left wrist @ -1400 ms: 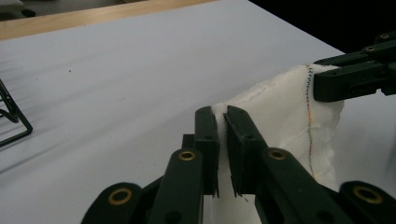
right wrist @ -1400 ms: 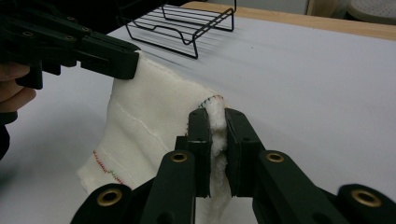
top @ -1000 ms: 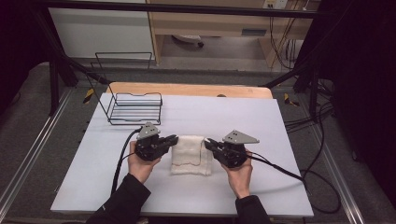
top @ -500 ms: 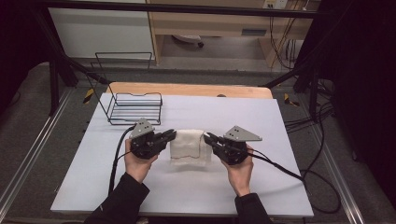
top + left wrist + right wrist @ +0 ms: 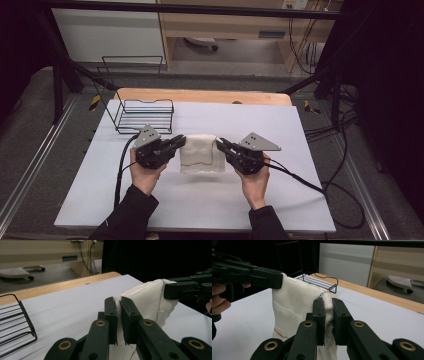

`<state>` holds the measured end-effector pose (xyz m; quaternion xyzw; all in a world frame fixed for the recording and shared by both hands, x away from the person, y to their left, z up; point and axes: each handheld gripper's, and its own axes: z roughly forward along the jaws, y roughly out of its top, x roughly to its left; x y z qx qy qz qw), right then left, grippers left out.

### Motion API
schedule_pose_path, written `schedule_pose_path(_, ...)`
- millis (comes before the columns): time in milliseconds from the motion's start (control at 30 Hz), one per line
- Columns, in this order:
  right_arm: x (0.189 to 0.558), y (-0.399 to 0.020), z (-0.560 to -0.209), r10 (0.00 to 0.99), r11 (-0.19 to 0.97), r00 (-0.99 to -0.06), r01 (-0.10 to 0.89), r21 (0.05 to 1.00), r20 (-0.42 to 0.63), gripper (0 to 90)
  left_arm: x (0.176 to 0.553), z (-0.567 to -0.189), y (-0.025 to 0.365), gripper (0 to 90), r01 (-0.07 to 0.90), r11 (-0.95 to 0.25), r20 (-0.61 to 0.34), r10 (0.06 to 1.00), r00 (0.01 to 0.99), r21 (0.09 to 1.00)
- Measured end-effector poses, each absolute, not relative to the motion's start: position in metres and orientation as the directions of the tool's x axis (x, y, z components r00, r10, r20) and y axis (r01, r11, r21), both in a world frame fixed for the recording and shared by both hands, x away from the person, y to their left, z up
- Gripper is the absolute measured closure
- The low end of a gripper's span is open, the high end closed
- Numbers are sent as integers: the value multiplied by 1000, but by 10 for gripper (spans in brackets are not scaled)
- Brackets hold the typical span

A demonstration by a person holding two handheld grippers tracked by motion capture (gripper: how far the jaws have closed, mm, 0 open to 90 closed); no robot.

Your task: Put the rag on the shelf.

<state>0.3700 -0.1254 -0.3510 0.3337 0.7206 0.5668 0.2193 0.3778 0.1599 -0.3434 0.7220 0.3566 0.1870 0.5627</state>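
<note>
A white cloth [image 5: 201,152] with stitched edges hangs above the middle of the white table [image 5: 280,125], stretched between both grippers. My left gripper [image 5: 181,141] is shut on the cloth's left top corner, and its black jaws pinch the cloth [image 5: 147,298] in the left gripper view. My right gripper [image 5: 220,144] is shut on the right top corner; in the right gripper view its jaws clamp the cloth [image 5: 292,307], with the left gripper [image 5: 277,280] holding the far corner. The cloth's lower part drapes down toward the table.
A black wire basket [image 5: 145,115] stands at the table's back left, also seen as the wire basket [image 5: 15,320] and the wire basket [image 5: 318,282] in the gripper views. A wooden board edge [image 5: 200,95] runs along the back. Cables trail off the table's right side.
Both grippers have risen a little with the cloth, lifting its top edge off the table so that it hangs between them.
</note>
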Motion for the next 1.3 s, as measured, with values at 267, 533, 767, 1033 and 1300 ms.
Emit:
schedule_pose_path(267, 369, -117, -343, 724, 114, -688, 193, 975, 52, 819, 376, -335, 168, 831, 284, -81, -136, 733, 666, 955)
schedule_pose_path(533, 370, -108, -331, 719, 97, -694, 156, 983, 39, 819, 374, -325, 178, 832, 259, -53, -136, 743, 656, 964)
schedule_pose_path(767, 372, -99, -321, 716, 88, -697, 123, 988, 23, 819, 375, -314, 188, 831, 234, -26, -134, 755, 642, 972)
schedule_pose_path(1033, 376, -85, -310, 711, 70, -703, 93, 993, 15, 819, 376, -303, 201, 832, 206, -6, -128, 767, 628, 978)
schedule_pose_path(1300, 382, -72, -299, 709, 70, -705, 72, 995, 1, 819, 379, -294, 212, 831, 182, 3, -118, 773, 623, 983)
